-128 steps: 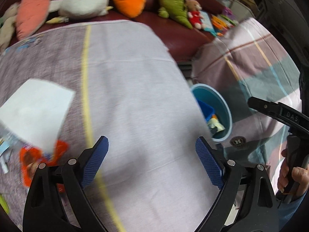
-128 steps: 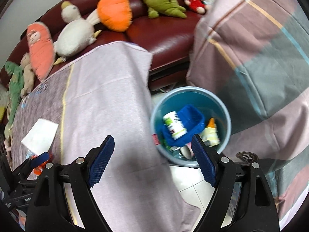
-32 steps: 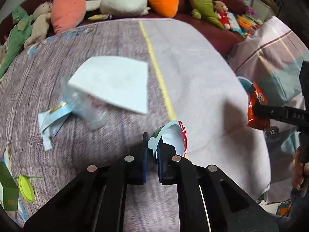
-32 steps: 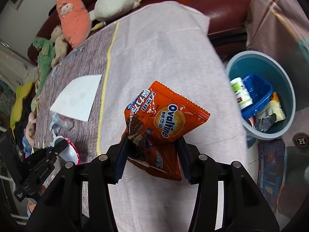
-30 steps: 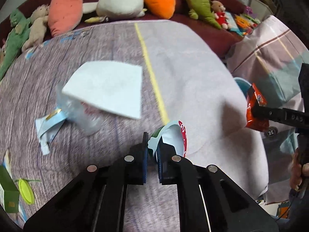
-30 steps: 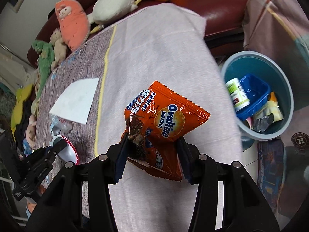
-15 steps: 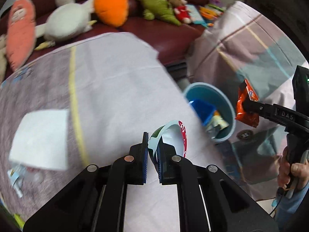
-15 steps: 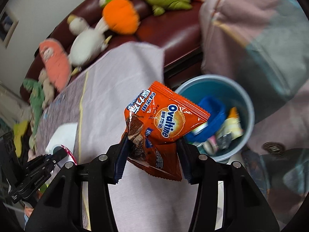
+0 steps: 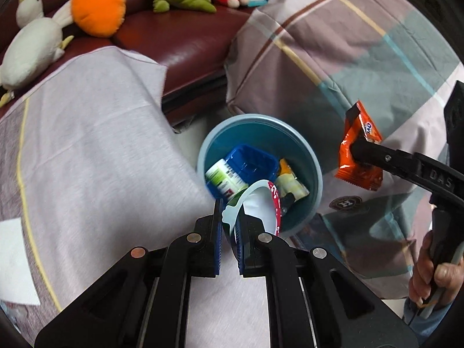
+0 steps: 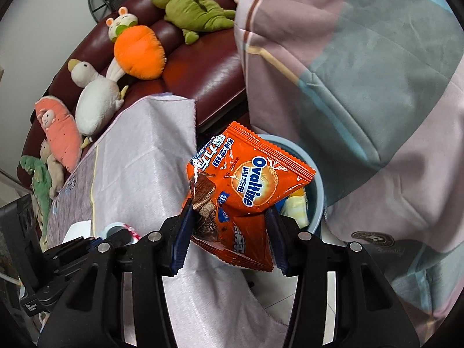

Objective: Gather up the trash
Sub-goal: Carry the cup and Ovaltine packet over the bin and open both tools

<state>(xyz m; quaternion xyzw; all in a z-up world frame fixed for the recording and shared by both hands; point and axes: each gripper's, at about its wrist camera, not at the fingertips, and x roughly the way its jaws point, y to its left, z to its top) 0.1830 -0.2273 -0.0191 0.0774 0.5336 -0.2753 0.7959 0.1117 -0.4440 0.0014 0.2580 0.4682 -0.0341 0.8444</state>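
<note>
My left gripper (image 9: 229, 232) is shut on a crumpled white lid (image 9: 258, 203) with a red rim, held at the near edge of the blue bin (image 9: 314, 156). In the bin lie a blue basket (image 9: 252, 162), a green-and-white bottle (image 9: 223, 177) and a yellow wrapper (image 9: 291, 185). My right gripper (image 10: 229, 232) is shut on an orange Ovaltine packet (image 10: 249, 191), which hangs in front of the bin's rim (image 10: 316, 197) and hides most of it. In the left wrist view that packet (image 9: 359, 150) hangs right of the bin. The left gripper (image 10: 121, 236) shows at the lower left of the right wrist view.
The cloth-covered table (image 9: 87, 145) ends just left of the bin, with a white paper (image 9: 11, 261) on it. A plaid blanket (image 9: 348, 58) drapes right of and behind the bin. A maroon sofa (image 9: 188, 43) with plush toys runs behind. A person's hand (image 9: 429, 272) grips the right handle.
Both grippers have swung right, off the table towards the bin, each still holding its piece. The bin now lies just beyond the left fingertips, and the packet is close over its rim.
</note>
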